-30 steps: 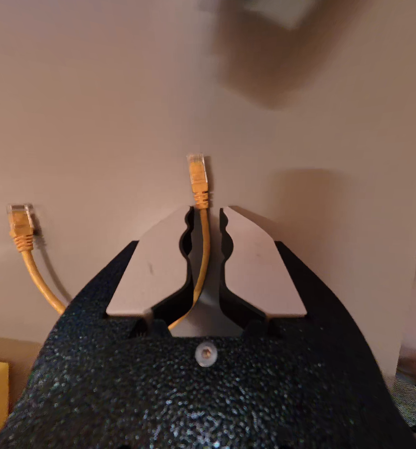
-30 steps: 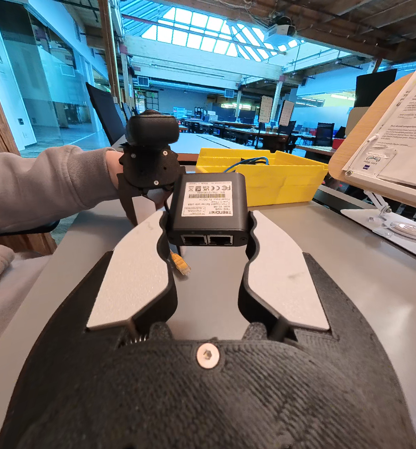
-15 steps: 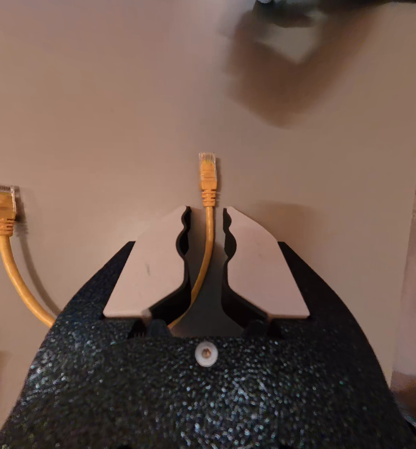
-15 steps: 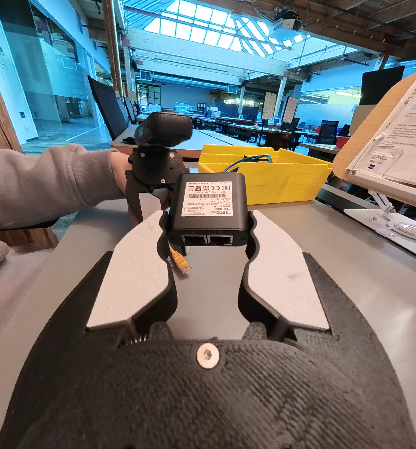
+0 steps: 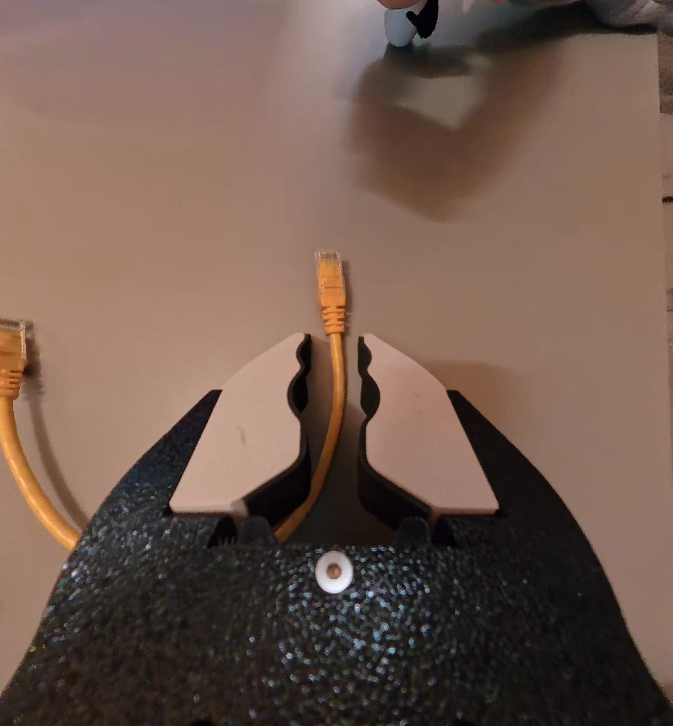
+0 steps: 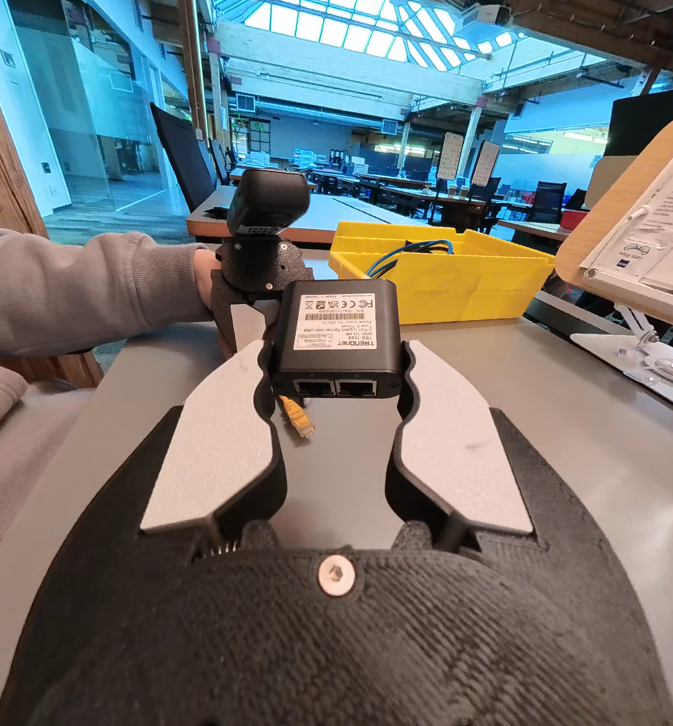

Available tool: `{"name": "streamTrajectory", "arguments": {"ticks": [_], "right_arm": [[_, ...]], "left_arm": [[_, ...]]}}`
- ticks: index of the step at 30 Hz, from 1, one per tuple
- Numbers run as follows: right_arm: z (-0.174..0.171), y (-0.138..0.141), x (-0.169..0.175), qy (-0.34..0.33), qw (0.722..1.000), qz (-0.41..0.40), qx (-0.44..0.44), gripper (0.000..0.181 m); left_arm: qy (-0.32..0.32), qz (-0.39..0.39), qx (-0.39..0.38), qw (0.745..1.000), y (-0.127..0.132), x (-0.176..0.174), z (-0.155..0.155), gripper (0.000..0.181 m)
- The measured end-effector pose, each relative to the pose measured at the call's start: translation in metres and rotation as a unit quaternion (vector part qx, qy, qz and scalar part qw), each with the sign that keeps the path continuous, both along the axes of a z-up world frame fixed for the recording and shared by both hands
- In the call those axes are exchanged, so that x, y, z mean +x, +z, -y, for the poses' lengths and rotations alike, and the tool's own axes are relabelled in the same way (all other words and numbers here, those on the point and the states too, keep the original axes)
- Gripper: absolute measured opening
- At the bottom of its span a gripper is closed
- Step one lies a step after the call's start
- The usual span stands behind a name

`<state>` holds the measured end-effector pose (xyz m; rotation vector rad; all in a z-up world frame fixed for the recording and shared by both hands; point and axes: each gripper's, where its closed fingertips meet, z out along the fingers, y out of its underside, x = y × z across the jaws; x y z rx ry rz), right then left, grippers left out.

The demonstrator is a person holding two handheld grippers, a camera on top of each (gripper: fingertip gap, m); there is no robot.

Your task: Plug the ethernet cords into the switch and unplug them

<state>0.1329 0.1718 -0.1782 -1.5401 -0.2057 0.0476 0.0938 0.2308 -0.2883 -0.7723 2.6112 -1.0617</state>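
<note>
Left wrist view dim, warm, blurred at top; right wrist view bright, skylit, edges fisheye-bent.

Left gripper (image 5: 334, 341): speckled black textured body, pale grey finger plates with scalloped black inner edges, white screw behind the fingers. Right gripper (image 6: 334, 353): woven-textured black body, matching grey plates, silver hex screw. Grey sleeve (image 6: 83, 286).

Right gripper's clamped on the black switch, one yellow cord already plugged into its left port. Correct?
Not quite. The right gripper is clamped on the black switch, but the right wrist view shows both ports empty; the yellow cord has its plug lying on the table below the left port.
</note>
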Motion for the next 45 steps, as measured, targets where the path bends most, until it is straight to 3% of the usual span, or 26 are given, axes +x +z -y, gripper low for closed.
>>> {"name": "streamTrajectory", "arguments": {"ticks": [10, 17, 24, 28, 33, 37, 45], "right_arm": [[0.006, 0.006, -0.001, 0.022, 0.999, -0.016, 0.022, 0.062], [0.008, 0.001, -0.022, 0.09, 0.996, 0.008, 0.005, 0.062], [0.011, -0.012, -0.036, 0.137, 0.989, 0.028, -0.042, 0.062], [0.01, -0.02, -0.039, 0.139, 0.986, 0.049, -0.08, 0.062], [0.01, -0.019, -0.048, 0.156, 0.981, 0.061, -0.095, 0.062], [0.008, -0.015, -0.054, 0.168, 0.98, 0.061, -0.09, 0.062], [0.005, -0.031, -0.057, 0.161, 0.97, 0.105, -0.148, 0.062]], "left_arm": [[0.025, 0.018, 0.038, 0.999, 0.003, 0.008, -0.004, 0.005], [0.061, 0.044, 0.048, 0.996, 0.068, -0.002, 0.002, 0.004], [0.065, 0.063, 0.084, 0.992, 0.105, -0.02, 0.007, 0.004], [0.044, 0.058, 0.121, 0.99, 0.098, -0.026, 0.004, 0.004], [0.019, 0.054, 0.109, 0.992, 0.095, -0.029, 0.008, 0.004], [0.014, 0.046, 0.104, 0.993, 0.092, -0.029, 0.011, 0.004], [0.009, 0.028, 0.14, 0.99, 0.081, -0.032, 0.01, 0.004]]}}
